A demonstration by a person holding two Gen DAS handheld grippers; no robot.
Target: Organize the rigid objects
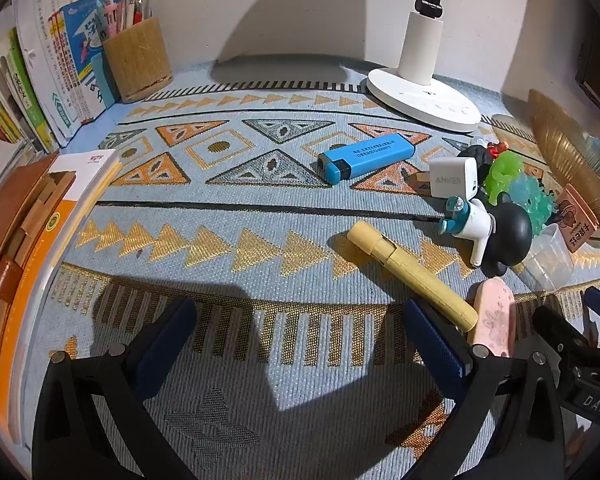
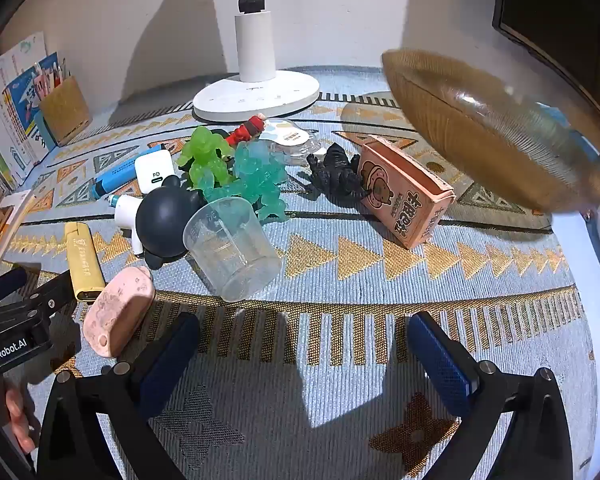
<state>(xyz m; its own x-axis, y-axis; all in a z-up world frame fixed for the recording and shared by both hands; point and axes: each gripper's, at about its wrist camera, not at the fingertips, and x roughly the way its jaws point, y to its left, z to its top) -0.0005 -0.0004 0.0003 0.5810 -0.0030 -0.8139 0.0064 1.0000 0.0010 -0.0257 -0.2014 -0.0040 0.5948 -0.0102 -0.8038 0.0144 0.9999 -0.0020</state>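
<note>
My left gripper [image 1: 300,320] is open and empty above the patterned mat. A yellow highlighter [image 1: 412,276] lies just beyond its right finger, a blue highlighter [image 1: 366,157] farther back. My right gripper [image 2: 304,340] is open and empty. Ahead of it lies a tipped clear plastic cup [image 2: 232,246], a pink case [image 2: 118,314], a black round figure [image 2: 166,220], a white charger [image 2: 154,170], green [image 2: 204,158] and teal [image 2: 262,180] translucent figures, a black figurine [image 2: 336,176] and a pink carton [image 2: 408,194]. The left gripper also shows in the right wrist view [image 2: 16,296].
A white lamp base [image 1: 424,98] stands at the back. A woven pen holder [image 1: 138,62] and books [image 1: 40,80] line the left side. A brown ribbed glass bowl [image 2: 496,128] sits at the right. More books [image 1: 24,248] lie stacked at the left edge.
</note>
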